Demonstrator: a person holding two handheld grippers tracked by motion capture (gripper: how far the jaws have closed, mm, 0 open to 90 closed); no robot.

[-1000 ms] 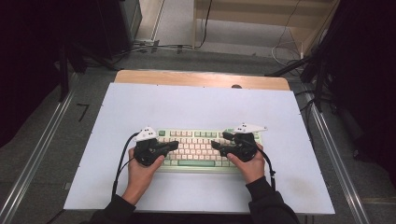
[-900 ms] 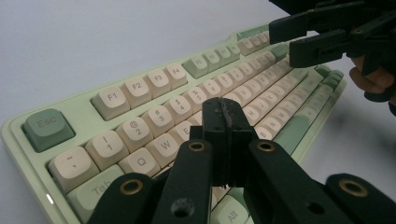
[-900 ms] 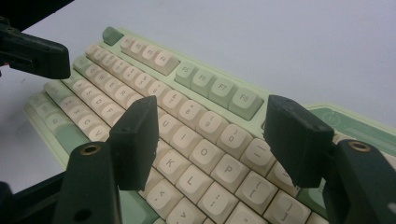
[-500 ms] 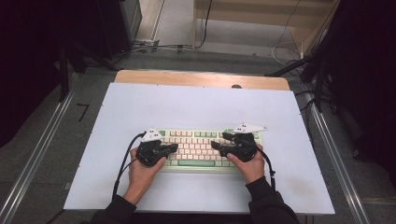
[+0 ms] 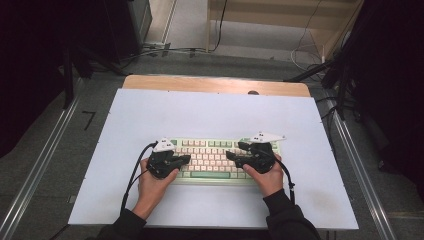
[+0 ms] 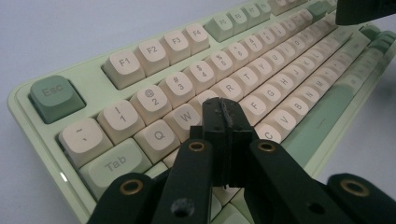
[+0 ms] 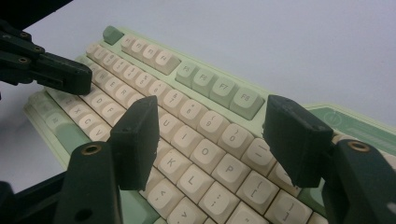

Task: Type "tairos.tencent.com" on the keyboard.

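A pale green keyboard (image 5: 212,154) with cream keys lies on the white mat, near the front. My left gripper (image 5: 188,159) is over its left half. In the left gripper view its jaws (image 6: 224,116) are pressed together with nothing between them, the tip low over the keys near W and S of the keyboard (image 6: 154,84). My right gripper (image 5: 234,151) hovers over the right half, open. In the right gripper view its pads (image 7: 138,135) stand wide apart above the U, I, O, K keys (image 7: 205,154), holding nothing. The left gripper (image 7: 60,74) shows there at upper left.
The white mat (image 5: 210,110) covers a wooden table whose bare edge (image 5: 215,85) shows at the back. Metal rails (image 5: 40,165) run along both sides. Cables (image 5: 165,50) lie on the floor beyond the table.
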